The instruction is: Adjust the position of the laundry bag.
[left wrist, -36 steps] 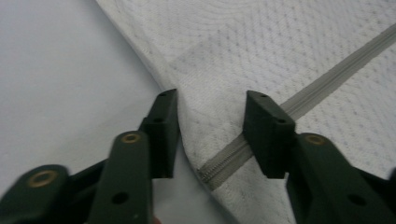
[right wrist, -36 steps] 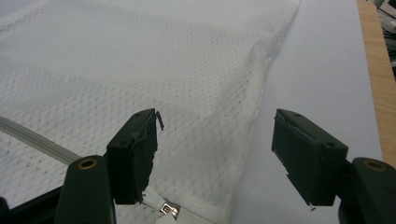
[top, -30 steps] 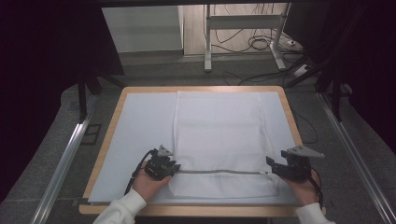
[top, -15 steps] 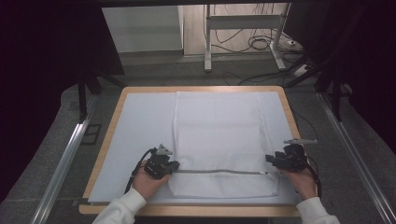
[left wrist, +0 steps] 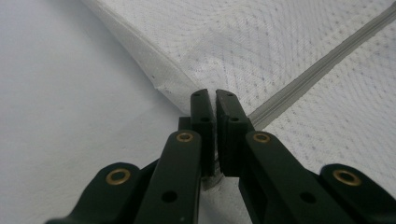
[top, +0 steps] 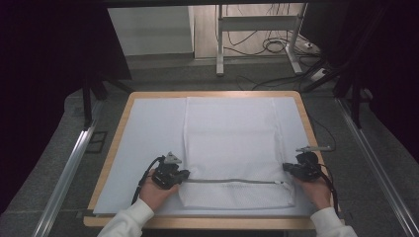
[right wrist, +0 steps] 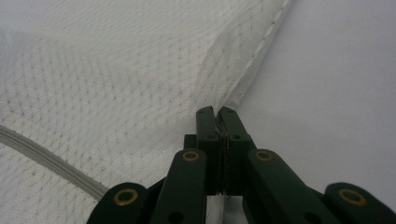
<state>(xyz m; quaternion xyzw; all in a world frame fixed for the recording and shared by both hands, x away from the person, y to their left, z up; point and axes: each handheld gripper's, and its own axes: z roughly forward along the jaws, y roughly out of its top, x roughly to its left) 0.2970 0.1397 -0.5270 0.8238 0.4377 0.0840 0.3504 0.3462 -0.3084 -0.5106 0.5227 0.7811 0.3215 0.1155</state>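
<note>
The mesh bag (top: 232, 148) lies flat mid-table, each side edge by the zipper (top: 230, 181) pinched in closed jaws — left gripper (top: 179, 176), right gripper (top: 290, 169) — seemingly to hold it taut.

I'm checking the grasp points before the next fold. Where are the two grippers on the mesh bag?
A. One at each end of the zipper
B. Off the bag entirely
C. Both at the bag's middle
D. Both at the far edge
A: the left gripper and right gripper sit at opposite ends of the zipper on the mesh bag, jaws closed on its side edges.
</note>
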